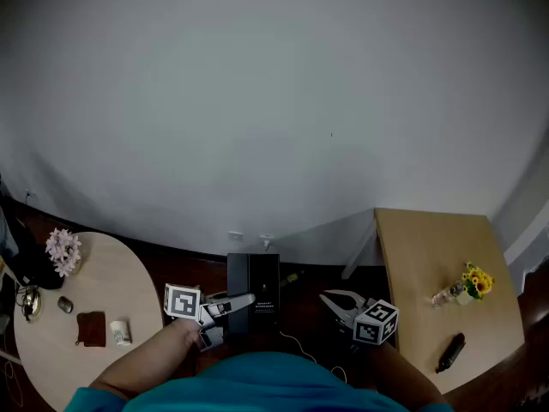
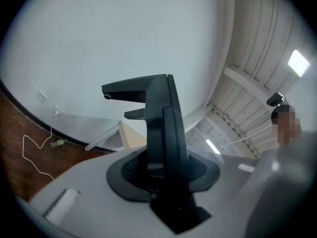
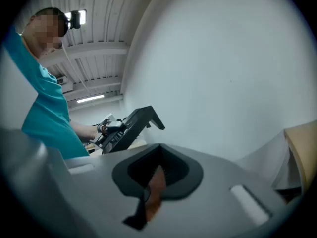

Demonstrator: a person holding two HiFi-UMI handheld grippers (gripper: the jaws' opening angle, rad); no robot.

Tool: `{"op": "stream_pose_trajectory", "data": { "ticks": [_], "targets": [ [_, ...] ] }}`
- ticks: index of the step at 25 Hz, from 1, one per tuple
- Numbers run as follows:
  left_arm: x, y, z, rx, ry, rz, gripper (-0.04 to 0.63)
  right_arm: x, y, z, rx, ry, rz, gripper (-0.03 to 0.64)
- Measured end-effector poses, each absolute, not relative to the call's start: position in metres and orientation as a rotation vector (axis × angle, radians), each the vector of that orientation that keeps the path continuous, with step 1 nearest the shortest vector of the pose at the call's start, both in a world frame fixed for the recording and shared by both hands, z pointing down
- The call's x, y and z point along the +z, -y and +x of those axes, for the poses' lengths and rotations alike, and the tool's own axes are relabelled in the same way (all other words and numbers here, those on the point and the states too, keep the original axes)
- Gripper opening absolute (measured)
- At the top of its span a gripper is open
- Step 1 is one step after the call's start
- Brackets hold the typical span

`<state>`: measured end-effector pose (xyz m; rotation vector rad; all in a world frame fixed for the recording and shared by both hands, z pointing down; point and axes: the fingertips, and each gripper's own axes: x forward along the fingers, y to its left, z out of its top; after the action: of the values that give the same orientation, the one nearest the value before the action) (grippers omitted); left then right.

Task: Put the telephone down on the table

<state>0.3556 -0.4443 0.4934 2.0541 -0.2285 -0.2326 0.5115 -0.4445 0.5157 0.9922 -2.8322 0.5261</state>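
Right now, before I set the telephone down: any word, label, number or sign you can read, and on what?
telephone: two short lines of white print on its black body, too small to read.
left marker cube, right marker cube: black-and-white square patterns, no letters.
Nothing readable anywhere else.

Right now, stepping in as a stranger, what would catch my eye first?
The black telephone, gripped in the left claw, sits low at centre in the head view. Next come the yellow flowers on the wooden table at right, and the pink flowers on the round table at left.
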Motion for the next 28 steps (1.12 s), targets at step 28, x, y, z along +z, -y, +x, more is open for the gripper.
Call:
{"op": "stream_pose_trajectory", "data": {
  "ticks": [28],
  "targets": [
    [0.506,0.325,0.216,-0.134,0.133,2.110,0.175,0.519,0.324,0.376,0.595,2.800,1.183,0.002]
  ]
}}
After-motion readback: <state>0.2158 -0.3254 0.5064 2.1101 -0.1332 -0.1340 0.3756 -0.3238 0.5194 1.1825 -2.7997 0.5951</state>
